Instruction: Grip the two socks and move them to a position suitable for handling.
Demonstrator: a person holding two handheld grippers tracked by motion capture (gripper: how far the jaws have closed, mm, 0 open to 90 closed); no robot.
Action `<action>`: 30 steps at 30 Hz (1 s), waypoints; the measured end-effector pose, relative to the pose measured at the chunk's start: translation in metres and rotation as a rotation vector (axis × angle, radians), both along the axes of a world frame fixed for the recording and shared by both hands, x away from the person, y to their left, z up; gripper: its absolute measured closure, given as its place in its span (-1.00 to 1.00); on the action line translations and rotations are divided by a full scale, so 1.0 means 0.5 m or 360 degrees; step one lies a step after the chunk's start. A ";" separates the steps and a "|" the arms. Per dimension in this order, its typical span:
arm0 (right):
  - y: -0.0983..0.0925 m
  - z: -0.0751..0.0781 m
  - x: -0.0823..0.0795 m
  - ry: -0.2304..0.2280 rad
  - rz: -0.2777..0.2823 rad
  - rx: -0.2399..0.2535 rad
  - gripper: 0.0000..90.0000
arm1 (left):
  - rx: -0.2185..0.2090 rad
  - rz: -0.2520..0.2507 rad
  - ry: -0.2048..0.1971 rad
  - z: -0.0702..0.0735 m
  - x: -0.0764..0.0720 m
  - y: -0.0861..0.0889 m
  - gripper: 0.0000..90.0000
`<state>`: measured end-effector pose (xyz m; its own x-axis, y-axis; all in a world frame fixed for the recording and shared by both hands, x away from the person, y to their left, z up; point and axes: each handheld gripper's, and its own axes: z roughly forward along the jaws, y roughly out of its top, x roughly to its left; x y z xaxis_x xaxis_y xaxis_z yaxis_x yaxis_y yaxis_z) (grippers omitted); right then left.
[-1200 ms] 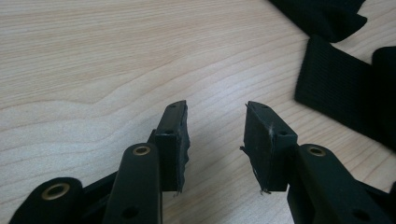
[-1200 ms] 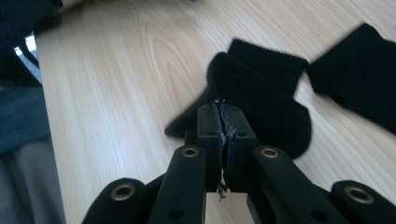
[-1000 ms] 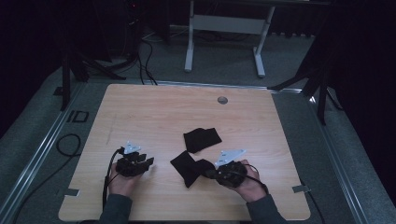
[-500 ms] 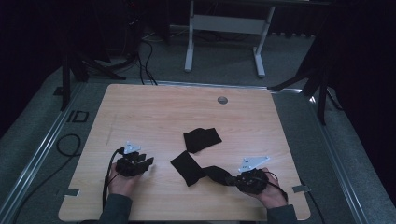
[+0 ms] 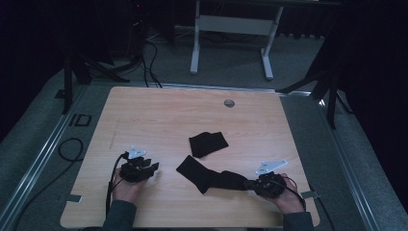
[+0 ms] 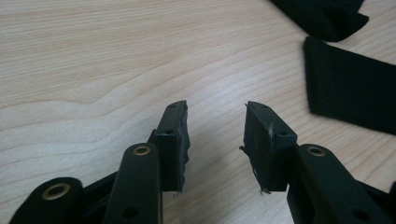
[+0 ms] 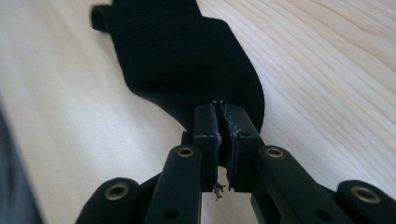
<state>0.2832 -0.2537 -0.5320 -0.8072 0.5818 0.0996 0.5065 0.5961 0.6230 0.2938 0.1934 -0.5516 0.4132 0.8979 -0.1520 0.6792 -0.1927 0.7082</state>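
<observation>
A long black sock [image 5: 211, 175] lies stretched across the front of the wooden table [image 5: 159, 110]. My right gripper [image 5: 250, 184] holds its right end. In the right gripper view the jaws [image 7: 220, 106] stand almost together with the edge of the sock [image 7: 187, 56] pinched between the pads; they have just been opening a little. A second black sock [image 5: 208, 143], folded, lies just behind the first. My left gripper [image 5: 149, 168] rests open on the table to the left of both socks. Nothing is between its jaws [image 6: 215, 112], and the long sock's other end [image 6: 350, 93] lies ahead to the right.
A small round grommet [image 5: 229, 103] sits near the table's far edge. A white desk frame [image 5: 231, 29] stands on the floor beyond. A cable [image 5: 72, 149] loops on the floor at the left. Metal rails run along both sides of the table.
My right gripper has moved to the right along the front of the table, drawing the sock out from a bunched shape into a long strip. The left gripper stayed put.
</observation>
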 end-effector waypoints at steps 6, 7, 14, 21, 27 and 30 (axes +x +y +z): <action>-0.015 0.001 0.009 -0.0024 -0.0129 -0.0036 0.55 | -0.0040 -0.0061 0.0001 0.002 -0.003 -0.020 0.40; -0.019 0.004 0.009 -0.0040 -0.0144 -0.0025 0.50 | -0.0043 -0.0082 0.0001 0.002 -0.004 -0.026 0.41; -0.048 0.039 0.011 -0.0125 -0.0252 0.0156 0.28 | -0.0012 -0.0271 -0.0004 -0.003 -0.013 -0.112 0.48; -0.032 0.050 0.030 -0.0166 -0.0320 0.0194 0.24 | -0.0014 -0.0343 -0.0012 -0.007 -0.010 -0.159 0.56; 0.004 0.057 0.066 -0.0193 -0.0356 0.0191 0.22 | 0.0002 -0.0398 -0.0022 -0.012 -0.007 -0.187 0.63; 0.023 0.058 0.090 -0.0195 -0.0388 0.0189 0.25 | 0.0026 -0.0412 -0.0026 -0.017 -0.005 -0.196 0.66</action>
<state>0.3282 -0.2422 -0.5029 -0.6552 0.7502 0.0889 0.5424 0.3852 0.7466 0.2914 0.0956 -0.5603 0.6321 0.7640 -0.1297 0.5940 -0.3702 0.7142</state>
